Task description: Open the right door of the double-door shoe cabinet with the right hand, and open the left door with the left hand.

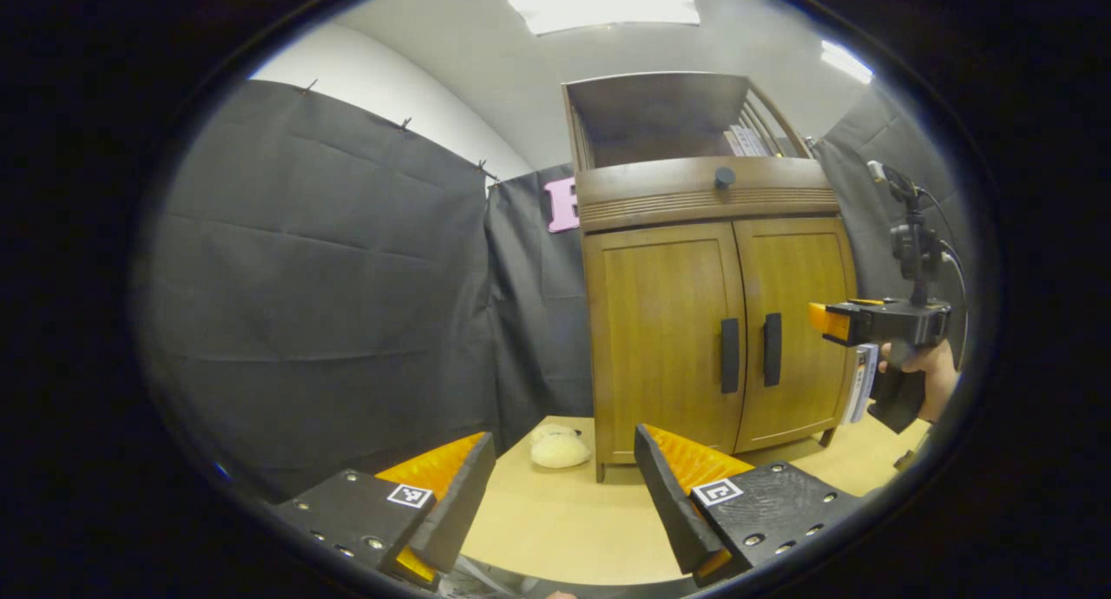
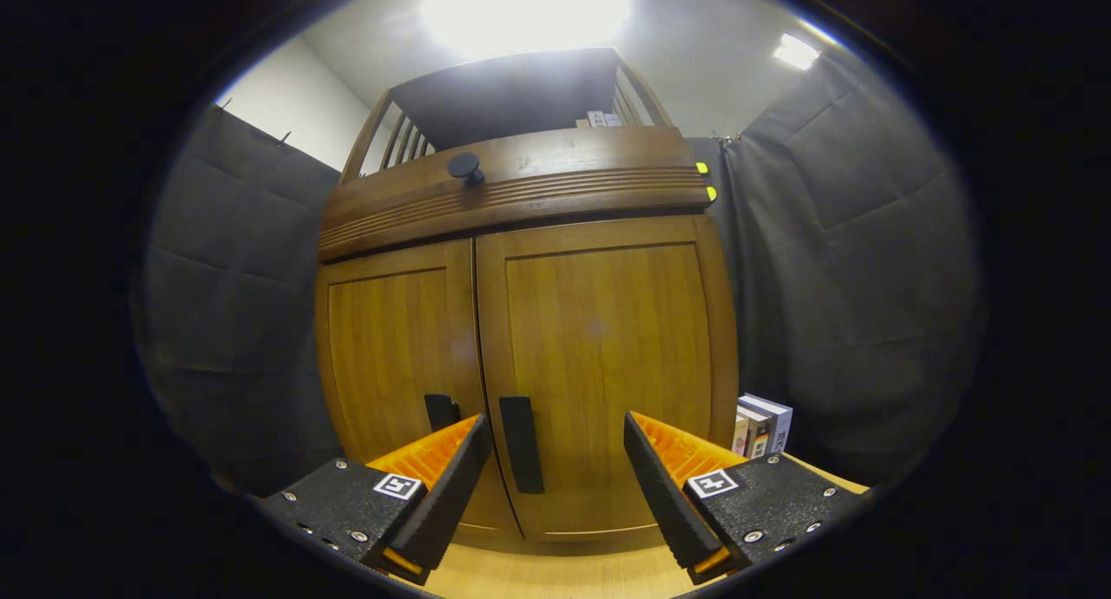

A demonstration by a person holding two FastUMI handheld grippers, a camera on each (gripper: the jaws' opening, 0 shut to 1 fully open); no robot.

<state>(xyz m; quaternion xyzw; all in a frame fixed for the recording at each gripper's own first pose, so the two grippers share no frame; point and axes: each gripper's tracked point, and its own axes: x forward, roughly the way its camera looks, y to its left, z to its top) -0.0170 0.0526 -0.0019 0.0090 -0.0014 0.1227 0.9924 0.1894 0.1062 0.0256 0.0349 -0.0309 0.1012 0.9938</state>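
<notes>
Right gripper [image 2: 555, 482] gapes empty near the right door [image 2: 608, 373], its upright handle [image 2: 521, 444] at 11 o'clock; left gripper [image 1: 564, 495], also open, hangs farther back.

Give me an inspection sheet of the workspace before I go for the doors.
Surface: light wooden tabletop, bare in front of the cabinet.
Job's things: shoe cabinet; left door and right door both shut; dark vertical handles side by side at the centre seam.
Clutter: pale plush toy beside the cabinet's left foot; books standing by its right side.
Grippers: left tool open, back from the cabinet; right tool open, close to the right door's handle, not touching.
Cables: black cable on the right tool's mast.
Surroundings: black cloth walls, ceiling lights.
</notes>
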